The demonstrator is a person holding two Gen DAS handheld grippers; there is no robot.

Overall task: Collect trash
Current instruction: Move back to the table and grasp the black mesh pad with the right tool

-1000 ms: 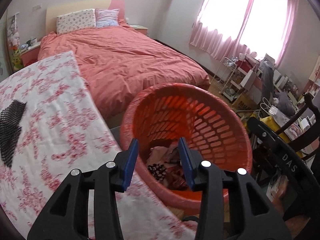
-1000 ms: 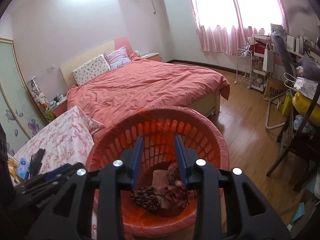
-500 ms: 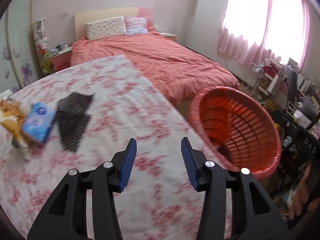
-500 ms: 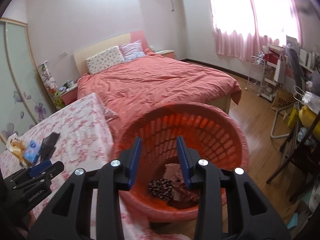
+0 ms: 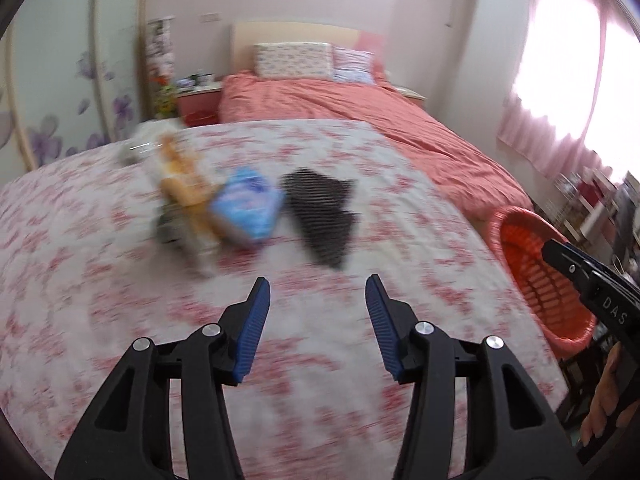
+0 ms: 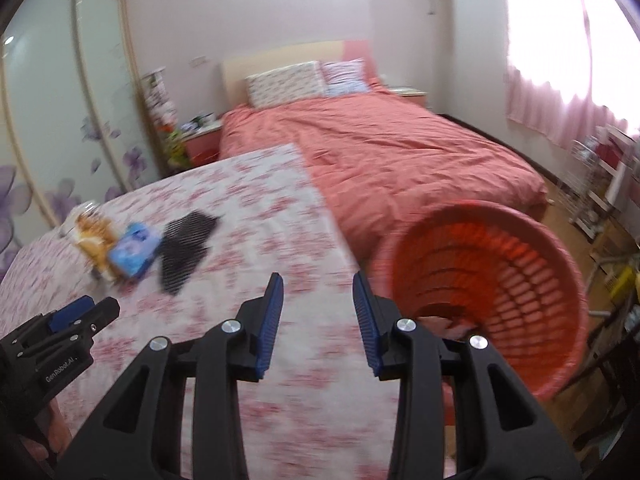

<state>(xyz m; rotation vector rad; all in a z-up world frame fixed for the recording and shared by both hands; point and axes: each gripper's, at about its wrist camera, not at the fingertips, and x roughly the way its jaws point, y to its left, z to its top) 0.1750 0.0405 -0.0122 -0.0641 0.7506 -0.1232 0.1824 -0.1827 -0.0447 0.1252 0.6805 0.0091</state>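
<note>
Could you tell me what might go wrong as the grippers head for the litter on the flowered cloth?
1. The blue packet touches the orange snack bag, so the left gripper, jaws just opening and empty, might catch both or knock one away.
2. The black mesh piece lies flat and may slip out.
3. The orange basket stands off the table's edge, so a drop could miss.
</note>
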